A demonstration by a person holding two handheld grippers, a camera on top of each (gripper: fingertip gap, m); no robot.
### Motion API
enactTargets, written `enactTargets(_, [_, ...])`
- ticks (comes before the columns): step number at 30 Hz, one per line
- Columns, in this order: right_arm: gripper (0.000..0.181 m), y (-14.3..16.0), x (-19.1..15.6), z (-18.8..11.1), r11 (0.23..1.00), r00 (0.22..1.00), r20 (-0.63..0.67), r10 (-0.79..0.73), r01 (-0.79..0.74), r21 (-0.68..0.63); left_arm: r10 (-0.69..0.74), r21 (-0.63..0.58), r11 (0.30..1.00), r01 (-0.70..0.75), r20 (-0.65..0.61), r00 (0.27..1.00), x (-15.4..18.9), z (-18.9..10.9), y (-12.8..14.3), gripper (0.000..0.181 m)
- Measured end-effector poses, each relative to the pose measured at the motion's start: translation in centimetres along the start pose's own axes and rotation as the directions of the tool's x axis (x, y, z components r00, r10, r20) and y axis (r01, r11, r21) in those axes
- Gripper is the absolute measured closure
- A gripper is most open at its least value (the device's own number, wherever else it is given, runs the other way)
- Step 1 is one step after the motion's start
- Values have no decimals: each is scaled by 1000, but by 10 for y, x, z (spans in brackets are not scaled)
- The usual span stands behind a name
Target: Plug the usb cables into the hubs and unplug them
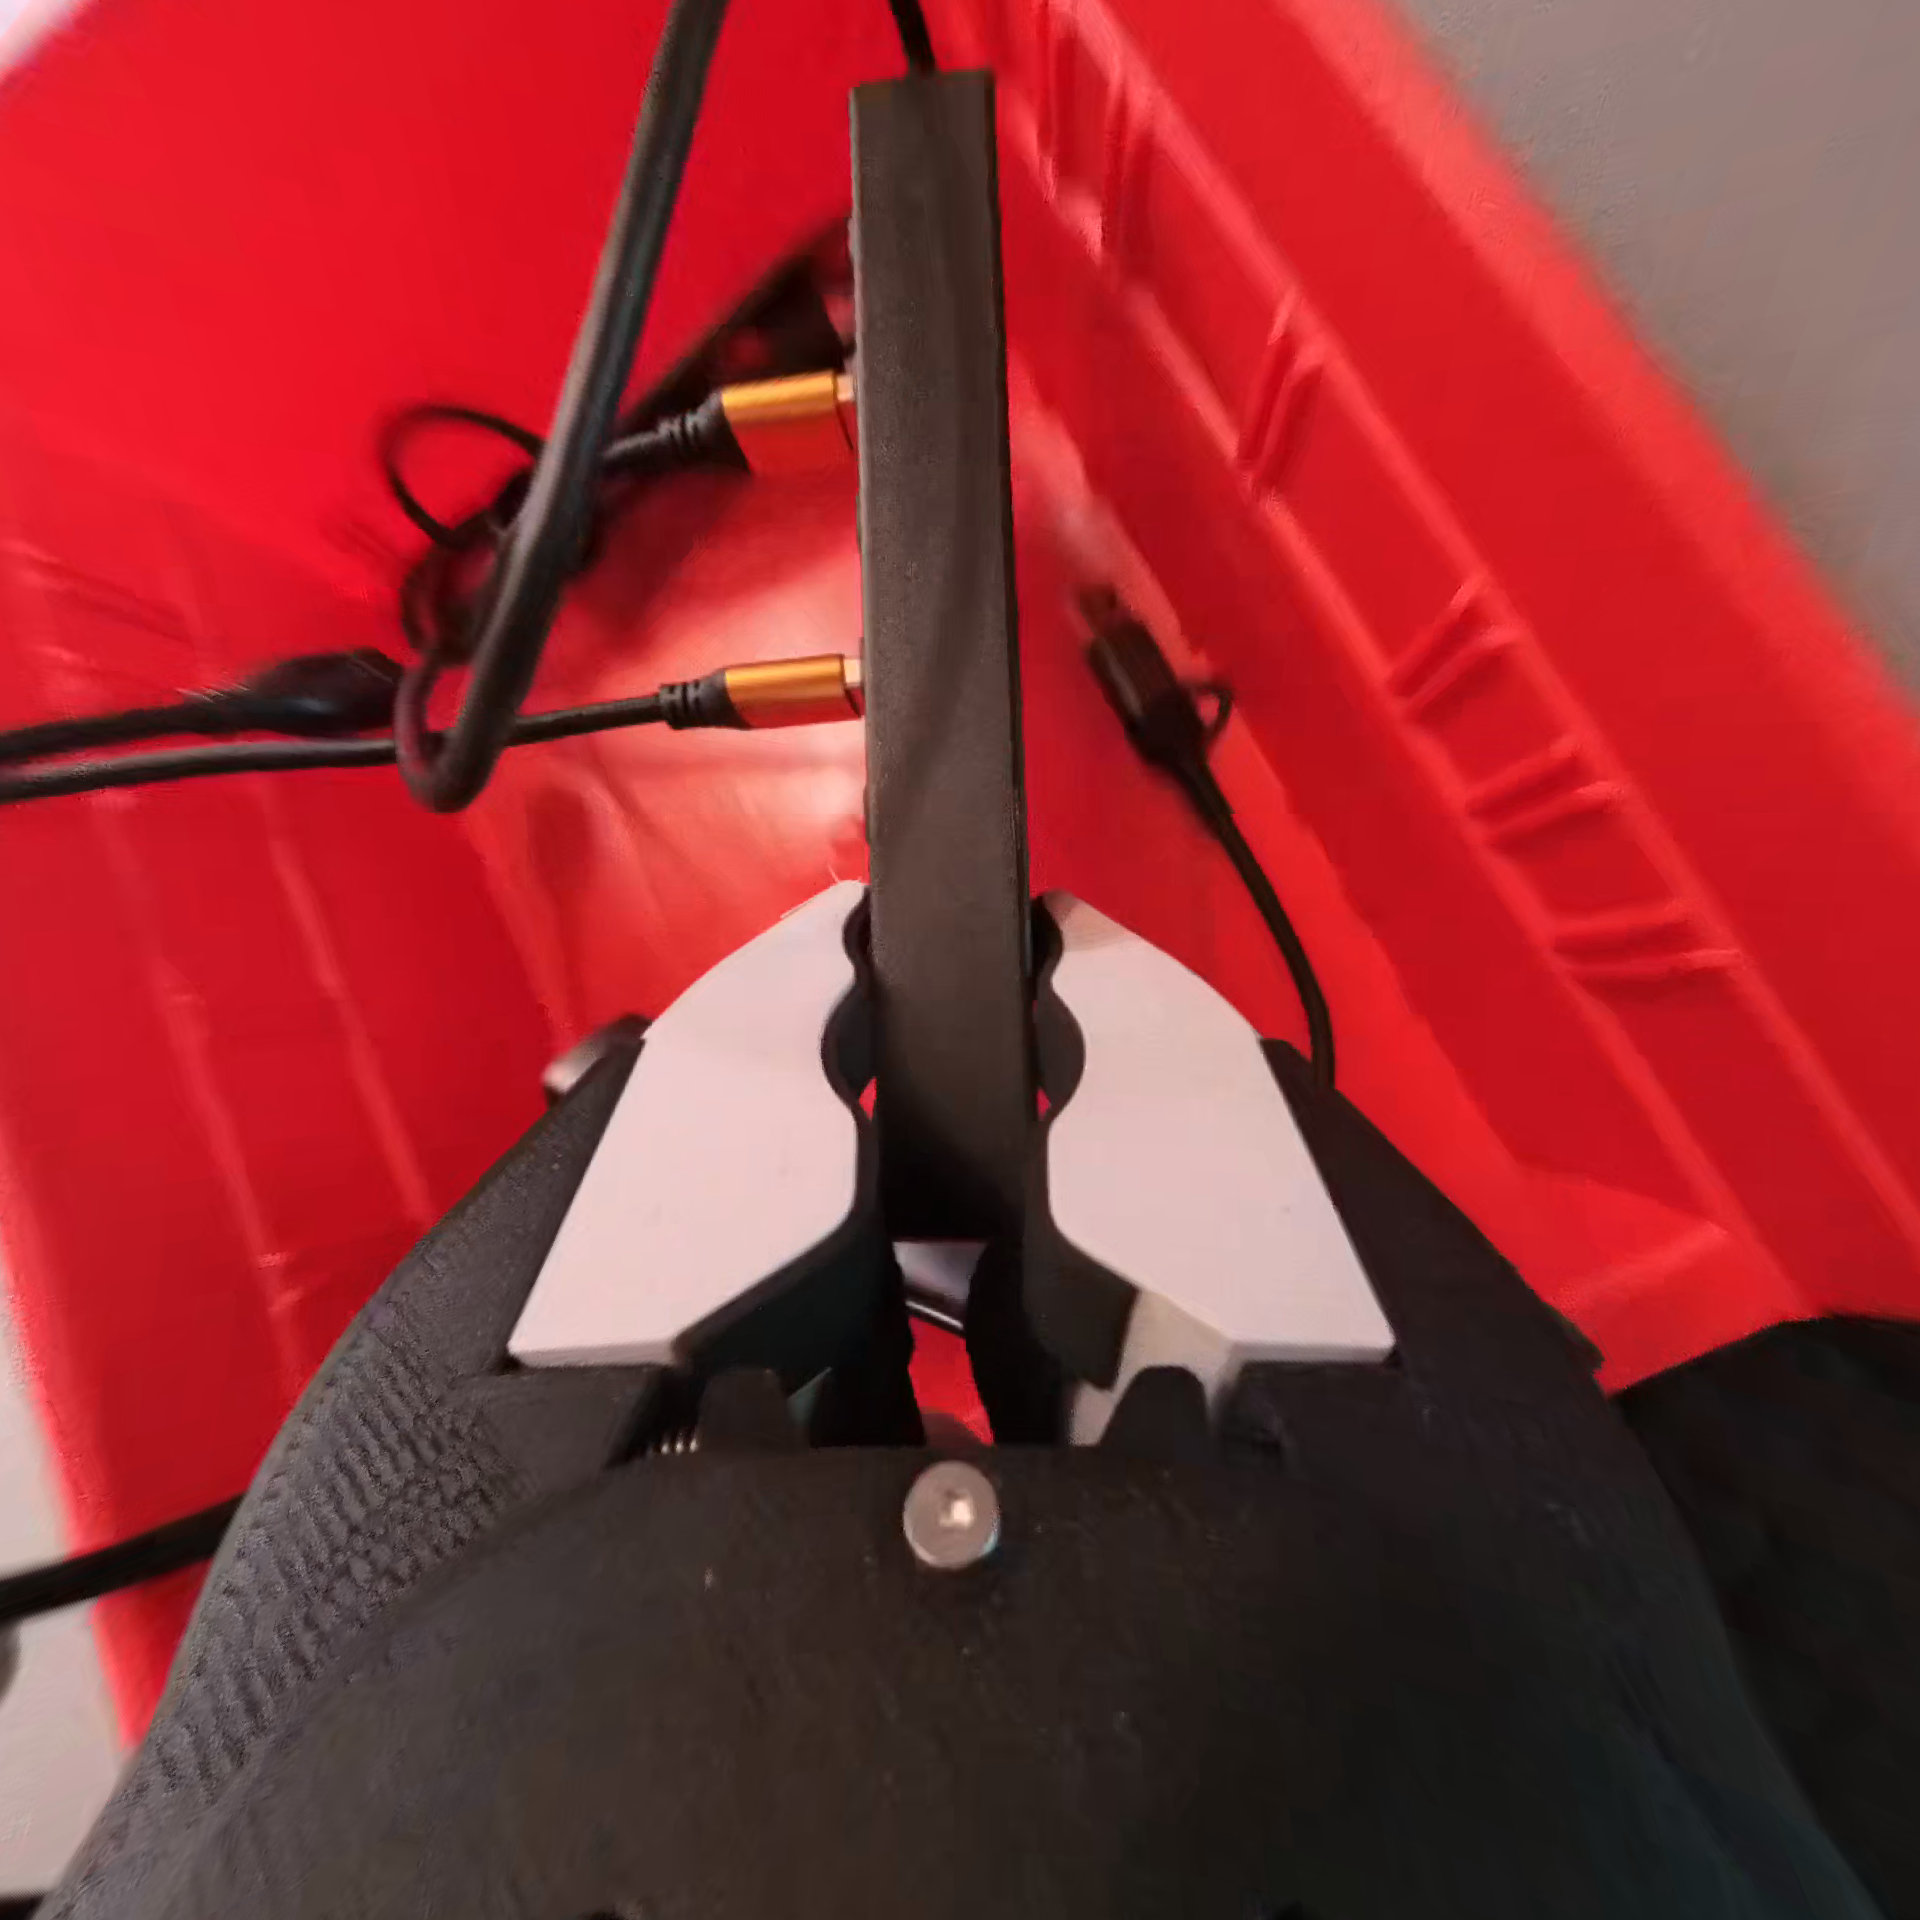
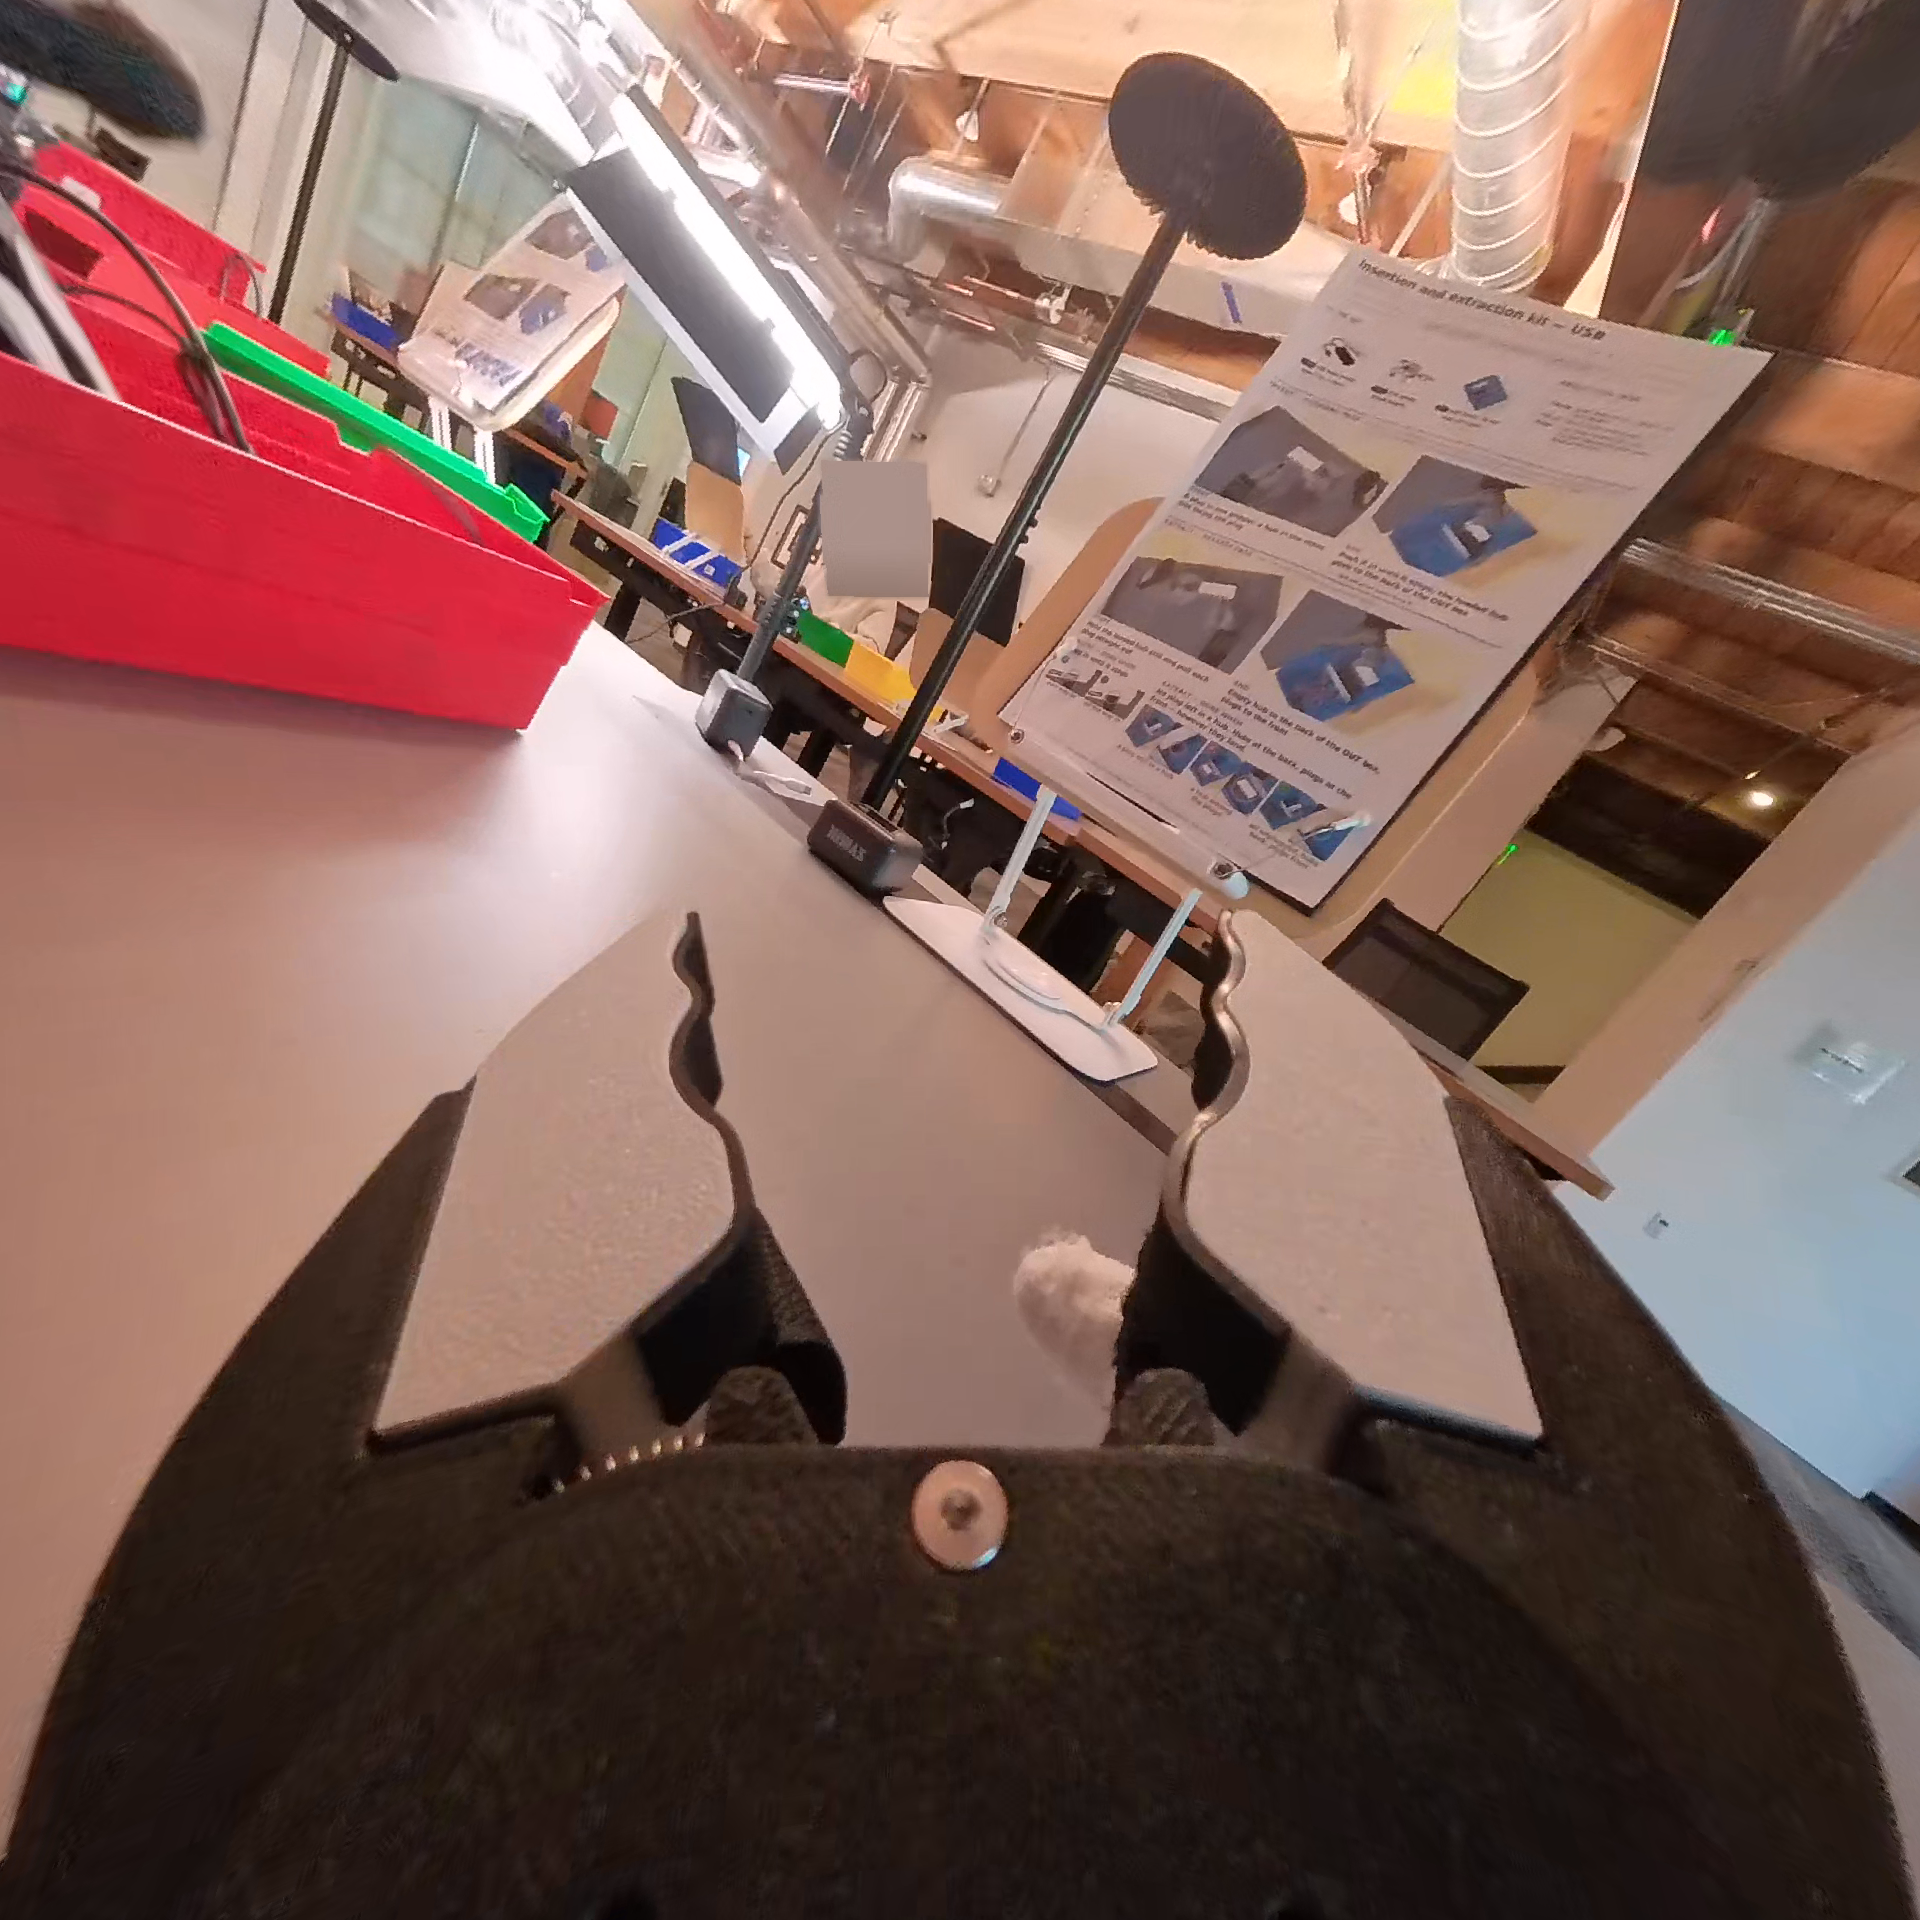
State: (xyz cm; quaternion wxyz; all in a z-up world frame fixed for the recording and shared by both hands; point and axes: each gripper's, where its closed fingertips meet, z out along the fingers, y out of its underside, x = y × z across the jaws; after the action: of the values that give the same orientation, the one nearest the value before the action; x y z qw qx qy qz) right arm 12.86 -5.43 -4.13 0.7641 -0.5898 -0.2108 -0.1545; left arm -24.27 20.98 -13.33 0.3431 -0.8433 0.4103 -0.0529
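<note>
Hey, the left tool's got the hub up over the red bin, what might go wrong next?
1. The black cables beside the hub are tangled and may snag.
2. Two gold plugs sit in it; tugging one with the open right tool may twist the hub in the left tool.

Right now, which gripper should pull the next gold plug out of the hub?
Right gripper: open and empty over the table. The left gripper is clamped on the hub, bracing it, with two gold plugs seated.

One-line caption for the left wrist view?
Left gripper clamps slim black hub, two gold-tipped cables plugged in, above red plastic bin.
</note>
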Motion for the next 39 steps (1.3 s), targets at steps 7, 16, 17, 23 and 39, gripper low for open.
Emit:
enactTargets(7, [93, -1, 0, 0, 999, 999, -11, -39, 39, -3, -81, 711, 678, -187, 325, 942, -31, -119, -106, 156])
enactTargets(16, [101, -33, 7, 17, 997, 999, -6, 54, -53, 61, 71, 795, 299, -528, 534, 843, 62, -200, -200, 155])
enactTargets(17, [101, -41, 8, 24, 991, 994, 12, 109, -109, 76, 125, 785, 284, -550, 538, 833, 81, -196, -209, 155])
enactTargets(23, [92, -89, -1, 80, 844, 817, 320, 480, -530, 86, 383, 753, 178, -634, 540, 749, 205, -141, -248, 156])
enactTargets(39, [124, -31, 9, 94, 427, 428, 406, 807, -899, 98, 739, 913, 265, -311, 15, 674, 351, -50, -189, 133])
